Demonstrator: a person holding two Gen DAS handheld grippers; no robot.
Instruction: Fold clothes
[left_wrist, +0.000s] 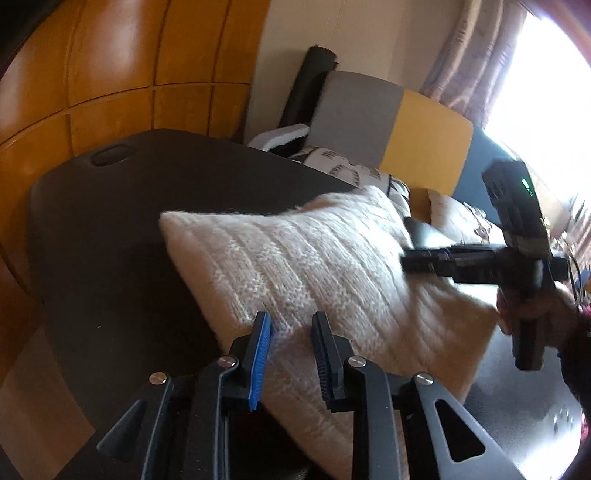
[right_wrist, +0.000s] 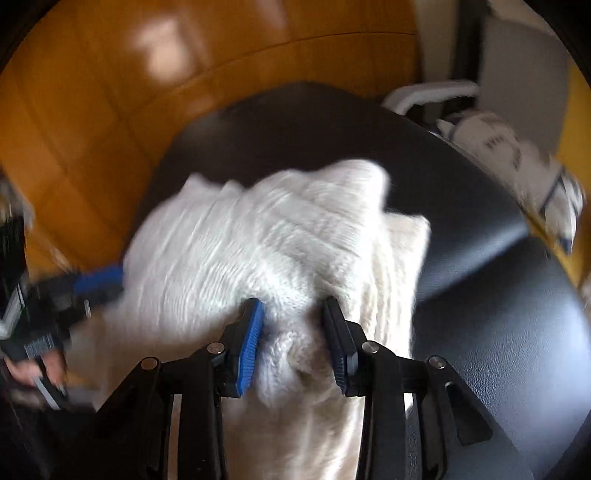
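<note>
Where the sweater lies: your cream knit sweater (left_wrist: 314, 266) sits in a loose heap on the dark padded surface (left_wrist: 110, 221), near the edge closest to you.
Sweater shape: in the right wrist view the knit (right_wrist: 280, 236) is bunched and humped, with one fold lying over another; the picture is blurred, so you cannot make out sleeves or collar.
Left gripper (left_wrist: 291, 354): your jaws stand partly apart over the near edge of the sweater; knit shows in the gap, yet the pads do not visibly press on it.
Right gripper (right_wrist: 295, 339): your jaws are closed on a thick gathered bunch of the knit, which fills the gap and bulges between the pads.
Right gripper from the left view: it (left_wrist: 410, 262) reaches in over the far right side of the sweater, held by your hand (left_wrist: 532, 317).
Left gripper from the right view: it (right_wrist: 99, 284) shows blurred at the sweater's left edge, a blue pad visible.
Surroundings: a wooden floor (left_wrist: 110, 74) runs beyond the surface; a grey and yellow cushion (left_wrist: 388, 122) and a patterned pillow (left_wrist: 347, 166) lie behind it, near a curtained window (left_wrist: 480, 62).
</note>
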